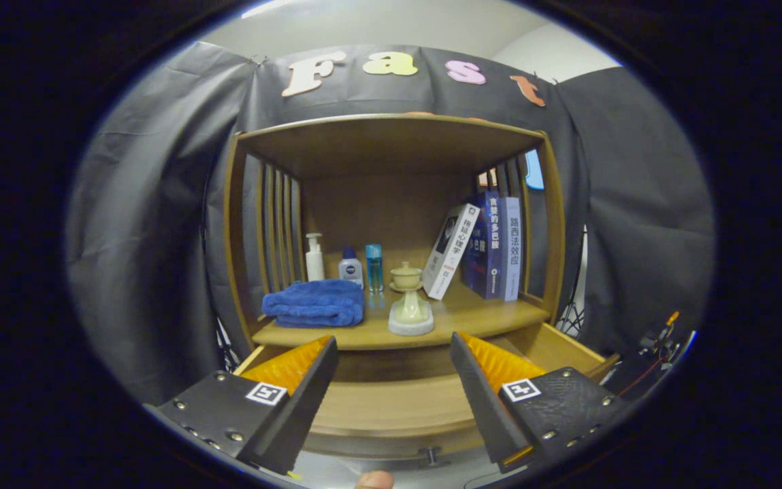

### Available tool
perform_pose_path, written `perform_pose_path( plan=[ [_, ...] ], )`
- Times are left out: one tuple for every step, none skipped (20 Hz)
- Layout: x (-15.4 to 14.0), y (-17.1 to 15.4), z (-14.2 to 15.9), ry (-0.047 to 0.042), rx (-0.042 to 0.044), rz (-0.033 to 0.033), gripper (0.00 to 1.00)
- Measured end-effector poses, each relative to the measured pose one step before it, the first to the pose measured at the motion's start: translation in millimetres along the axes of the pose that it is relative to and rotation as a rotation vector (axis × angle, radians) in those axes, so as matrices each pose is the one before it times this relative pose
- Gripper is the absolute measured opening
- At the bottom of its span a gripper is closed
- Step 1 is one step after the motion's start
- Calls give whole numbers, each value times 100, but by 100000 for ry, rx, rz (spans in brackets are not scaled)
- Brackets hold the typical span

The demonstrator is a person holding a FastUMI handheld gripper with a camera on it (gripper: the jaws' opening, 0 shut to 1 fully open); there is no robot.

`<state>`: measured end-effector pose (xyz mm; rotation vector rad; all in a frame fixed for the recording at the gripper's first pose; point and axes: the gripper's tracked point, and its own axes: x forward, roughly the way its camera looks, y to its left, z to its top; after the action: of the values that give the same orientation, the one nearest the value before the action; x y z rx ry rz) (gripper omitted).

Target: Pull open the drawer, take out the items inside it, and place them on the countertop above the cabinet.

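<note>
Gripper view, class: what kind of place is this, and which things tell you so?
Probably a staged home corner in a cloth-walled booth: a wooden shelf cabinet holds books, toiletry bottles and a folded blue towel. Its drawer is open below; the gripper jaws are open, holding nothing.

Even, soft light from above; cabinet (391,238) sharp, its interior shaded toward twelve o'clock; fisheye bends the rim.
</note>
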<state>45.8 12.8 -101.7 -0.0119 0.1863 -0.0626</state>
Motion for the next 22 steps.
perform_pose_path(
  plan=[
    [-690,-303,-826,1012,41,-1329,99],
    [-631,104,-735,383,383,-338,99],
    [-669,165,-729,763,386,295,99],
    [-532,-177,-848,694,-274,-815,99],
    [-539,-388,-681,783,-196,-1420,99],
    [-254,-229,-708,725,831,-1084,99],
    [-228,19,-641,1037,1381,-192,99],
    [-199,-40,-737,1145,897,-362,99],
    [-49,-305,-559,809,186,-1021,99],
    [3,-262,-571,1114,118,-587,99],
    [-22,-122,-633,829,193,-357,99],
    [2,-226,-576,928,124,-594,99],
    [-55,-297,-546,1000,-161,-625,100],
    [1,-169,-729,1281,14,-414,100],
    [101,-92,-692,1548,296,85,100],
    [138,-60,-683,1386,391,140,99],
    [245,-88,-611,1045,351,329,100],
    [378,-190,-461,1134,292,133,100],
    [375,-178,-559,1578,115,61,100],
    [390,-22,-529,1371,-44,294,100],
    [305,-31,-173,748,-52,578,100],
    [182,-10,46,-96,-95,570,100]
  ],
)
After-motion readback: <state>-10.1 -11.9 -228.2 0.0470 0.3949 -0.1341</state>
